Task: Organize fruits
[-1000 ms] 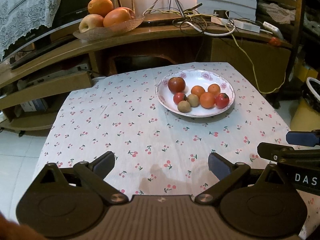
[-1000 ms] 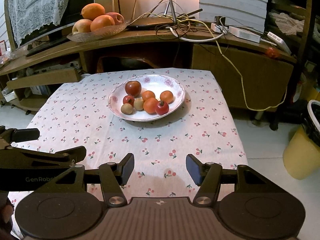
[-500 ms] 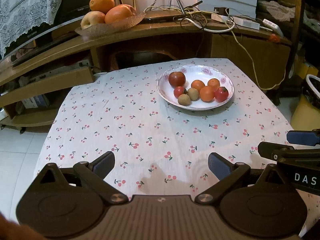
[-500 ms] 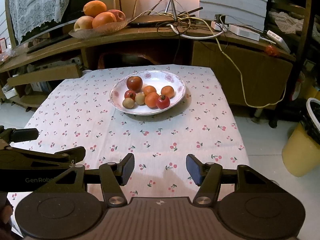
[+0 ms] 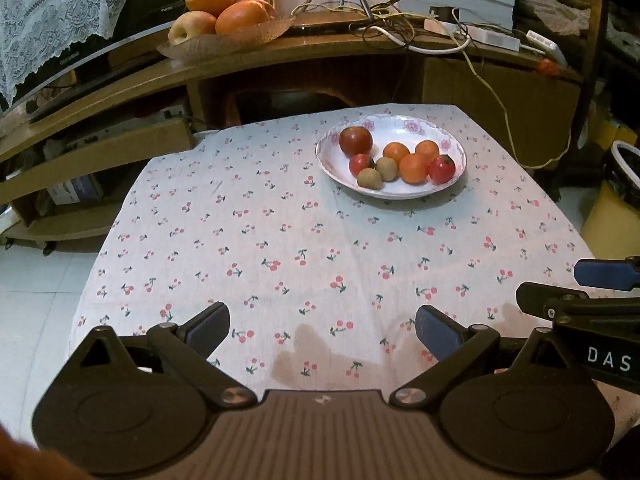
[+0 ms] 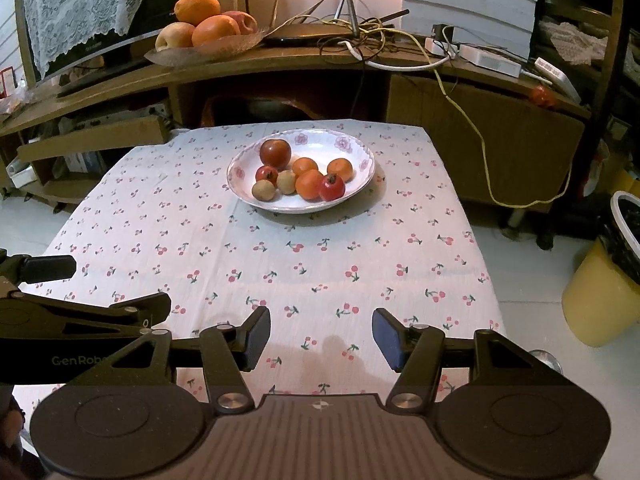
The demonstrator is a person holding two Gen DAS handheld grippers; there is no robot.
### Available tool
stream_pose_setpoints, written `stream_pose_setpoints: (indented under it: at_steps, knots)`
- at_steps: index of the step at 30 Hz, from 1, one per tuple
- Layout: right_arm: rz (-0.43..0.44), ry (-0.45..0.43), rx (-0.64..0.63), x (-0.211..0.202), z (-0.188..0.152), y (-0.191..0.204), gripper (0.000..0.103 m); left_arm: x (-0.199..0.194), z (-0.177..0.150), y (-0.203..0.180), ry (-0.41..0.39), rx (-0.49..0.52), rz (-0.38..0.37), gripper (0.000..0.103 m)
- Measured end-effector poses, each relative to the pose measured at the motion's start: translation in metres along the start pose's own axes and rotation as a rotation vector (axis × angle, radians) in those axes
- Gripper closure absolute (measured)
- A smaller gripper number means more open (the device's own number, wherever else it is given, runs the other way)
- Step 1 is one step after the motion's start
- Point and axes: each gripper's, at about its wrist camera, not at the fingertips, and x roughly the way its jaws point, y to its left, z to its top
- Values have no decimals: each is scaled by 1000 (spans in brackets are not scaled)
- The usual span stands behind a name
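Observation:
A white flowered plate point(image 5: 404, 194) point(image 6: 352, 140) stands at the far side of the cherry-print tablecloth point(image 5: 280, 240) point(image 6: 280, 248). It holds a dark red apple point(image 5: 355, 140) point(image 6: 275, 153), several oranges point(image 5: 414, 168) point(image 6: 309, 184), two brown kiwis point(image 5: 370, 179) point(image 6: 263, 190) and small red fruits point(image 5: 442, 169) point(image 6: 332, 188). My left gripper point(image 5: 322, 330) is open and empty over the near edge of the table. My right gripper point(image 6: 320, 338) is open and empty beside it. Each shows at the edge of the other's view.
A wooden shelf point(image 5: 280, 56) behind the table carries a dish of large oranges and apples point(image 5: 224, 20) point(image 6: 204, 28), cables and a router. A yellow bin point(image 6: 600, 300) stands on the floor at the right.
Both grippers have drawn back and up from the plate, so it looks smaller and farther away. The jaws stay open and the fruits have not moved.

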Motion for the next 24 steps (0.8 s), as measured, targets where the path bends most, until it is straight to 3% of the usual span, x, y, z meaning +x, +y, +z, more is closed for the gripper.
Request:
stream_pose_setpoints:
  at_steps: [24]
  knots:
    - [-4,9,-4,-7,-8,1,44,-7,-8,-2,-2,21,3,0]
